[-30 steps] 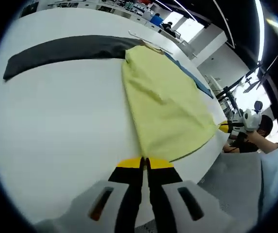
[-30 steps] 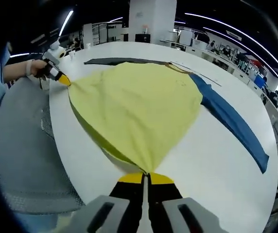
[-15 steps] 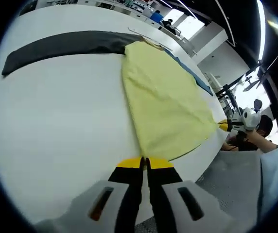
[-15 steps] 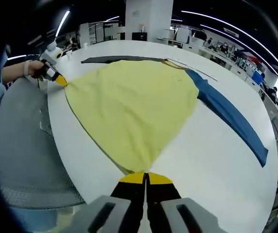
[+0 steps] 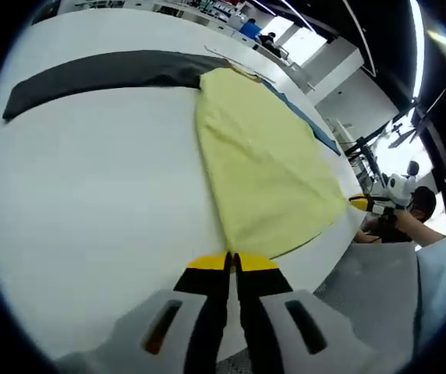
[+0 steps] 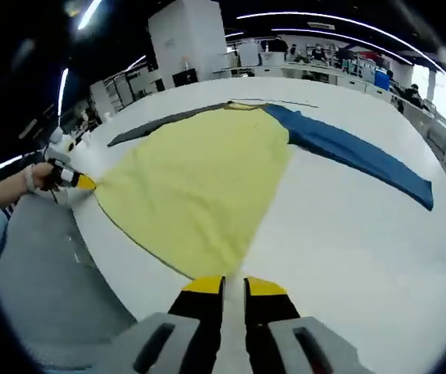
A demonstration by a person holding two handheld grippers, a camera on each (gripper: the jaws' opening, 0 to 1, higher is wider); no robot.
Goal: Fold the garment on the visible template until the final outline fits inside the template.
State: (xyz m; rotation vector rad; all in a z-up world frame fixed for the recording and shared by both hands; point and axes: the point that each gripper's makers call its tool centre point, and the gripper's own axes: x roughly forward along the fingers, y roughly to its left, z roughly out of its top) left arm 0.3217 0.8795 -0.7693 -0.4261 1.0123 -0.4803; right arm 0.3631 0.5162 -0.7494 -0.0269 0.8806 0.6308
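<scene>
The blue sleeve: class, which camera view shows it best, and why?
The right gripper view: there the blue sleeve lies full length on the white table, from the yellow garment body to its cuff. The left gripper view shows a thin blue strip behind the yellow body.

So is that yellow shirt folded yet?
Not yet: the shirt lies spread flat, grey sleeve and blue sleeve stretched out.

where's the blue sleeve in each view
Left gripper view: the blue sleeve is a thin strip along the far edge of the yellow body panel, upper right of centre.
Right gripper view: the blue sleeve runs from top centre out to the right.
Shared landmark: the yellow body panel, with the dark grey sleeve opposite.
</scene>
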